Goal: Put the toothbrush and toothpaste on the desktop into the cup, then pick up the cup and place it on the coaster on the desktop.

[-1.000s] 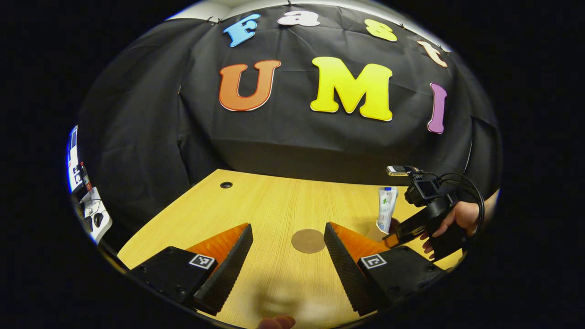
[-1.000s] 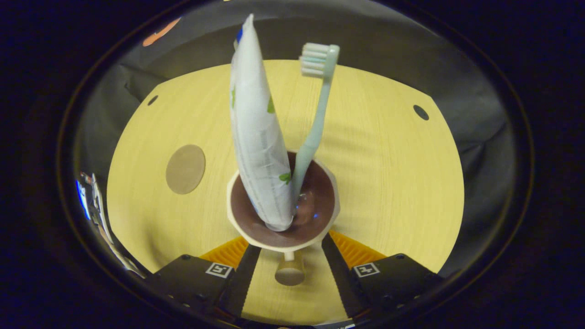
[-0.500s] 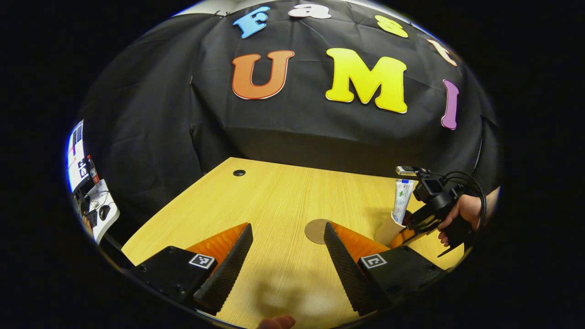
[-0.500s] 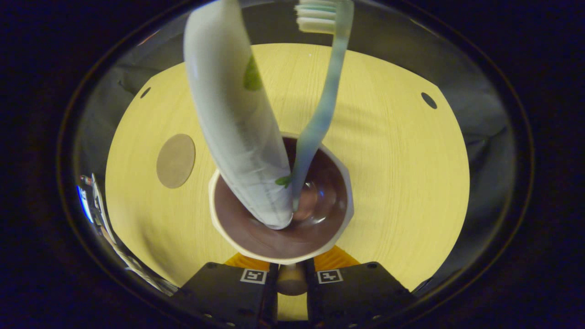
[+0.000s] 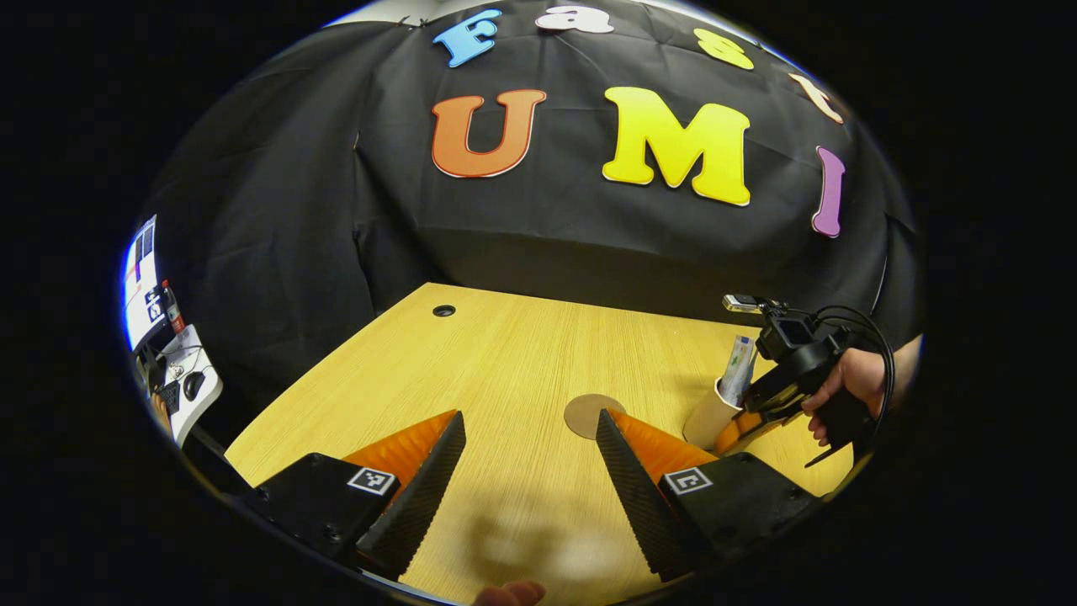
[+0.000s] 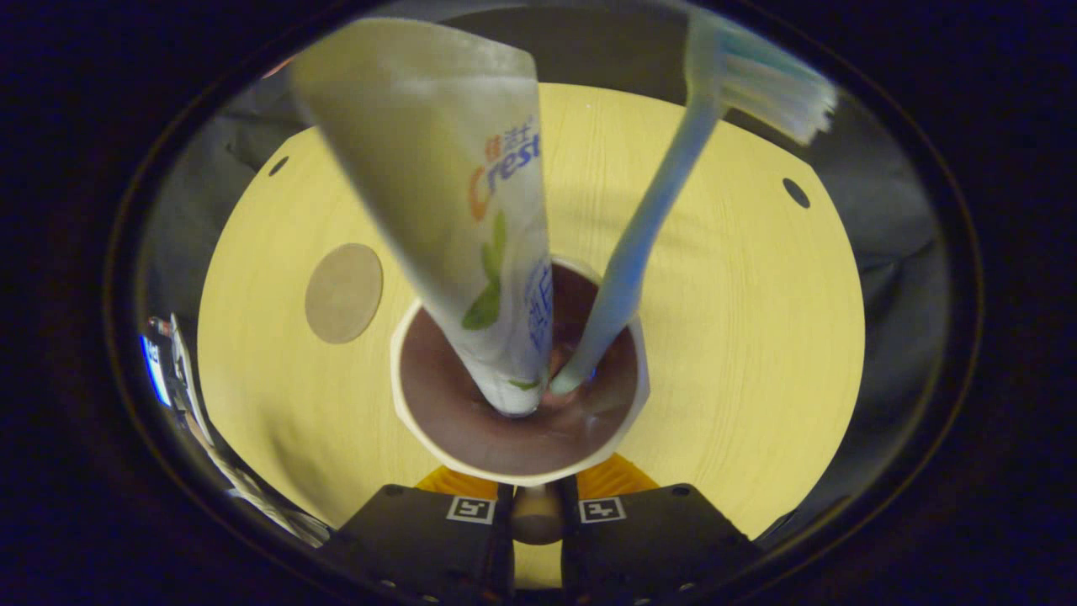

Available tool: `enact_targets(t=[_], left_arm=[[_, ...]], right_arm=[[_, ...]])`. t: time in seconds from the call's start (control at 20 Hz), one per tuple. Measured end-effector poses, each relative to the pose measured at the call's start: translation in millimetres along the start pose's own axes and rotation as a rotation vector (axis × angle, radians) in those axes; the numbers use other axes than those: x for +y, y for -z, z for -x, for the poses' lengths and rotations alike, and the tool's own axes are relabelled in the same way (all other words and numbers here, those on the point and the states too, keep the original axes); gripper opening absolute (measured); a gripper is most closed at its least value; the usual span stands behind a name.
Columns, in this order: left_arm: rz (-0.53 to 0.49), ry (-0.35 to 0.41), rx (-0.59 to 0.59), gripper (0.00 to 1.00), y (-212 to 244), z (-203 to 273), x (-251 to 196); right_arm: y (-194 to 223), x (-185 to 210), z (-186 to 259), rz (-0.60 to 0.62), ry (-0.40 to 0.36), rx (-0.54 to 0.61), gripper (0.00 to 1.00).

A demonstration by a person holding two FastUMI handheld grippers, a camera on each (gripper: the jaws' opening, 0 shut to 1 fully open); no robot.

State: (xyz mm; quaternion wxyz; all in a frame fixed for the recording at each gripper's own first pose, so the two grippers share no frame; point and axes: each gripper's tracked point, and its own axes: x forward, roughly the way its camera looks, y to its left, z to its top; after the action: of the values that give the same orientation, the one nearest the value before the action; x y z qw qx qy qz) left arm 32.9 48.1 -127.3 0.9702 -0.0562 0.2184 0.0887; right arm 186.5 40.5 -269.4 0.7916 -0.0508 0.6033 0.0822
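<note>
Wood-grain tabletop (image 5: 505, 362). My left gripper (image 5: 530, 471) hovers low over it, jaws wide apart, holding nothing. My right gripper (image 6: 536, 515) points steeply down, jaws closed tight on handle of one cup (image 6: 437, 421): pale outside, glossy brown inside. One soft toothpaste tube (image 6: 454, 185) and one toothbrush (image 6: 648, 227) lean inside cup. One flat round coaster (image 6: 343, 293) lies left of cup, apart.

The toothpaste (image 6: 471, 244) tube carries the brand name "Crest".
</note>
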Motion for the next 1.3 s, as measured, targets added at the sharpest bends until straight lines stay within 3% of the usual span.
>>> enact_targets(t=[0.7,1.3], left_arm=[[0.053,-0.114,0.007,1.00,15.3,26.2,80.1],[0.055,-0.128,0.046,1.00,24.5,22.0,98.7]], right_arm=[[-69.0,126.5,24.0,0.182,-0.036,-0.073,0.21],[-62.5,154.3,-6.6,0.191,-0.015,-0.008,0.22]])
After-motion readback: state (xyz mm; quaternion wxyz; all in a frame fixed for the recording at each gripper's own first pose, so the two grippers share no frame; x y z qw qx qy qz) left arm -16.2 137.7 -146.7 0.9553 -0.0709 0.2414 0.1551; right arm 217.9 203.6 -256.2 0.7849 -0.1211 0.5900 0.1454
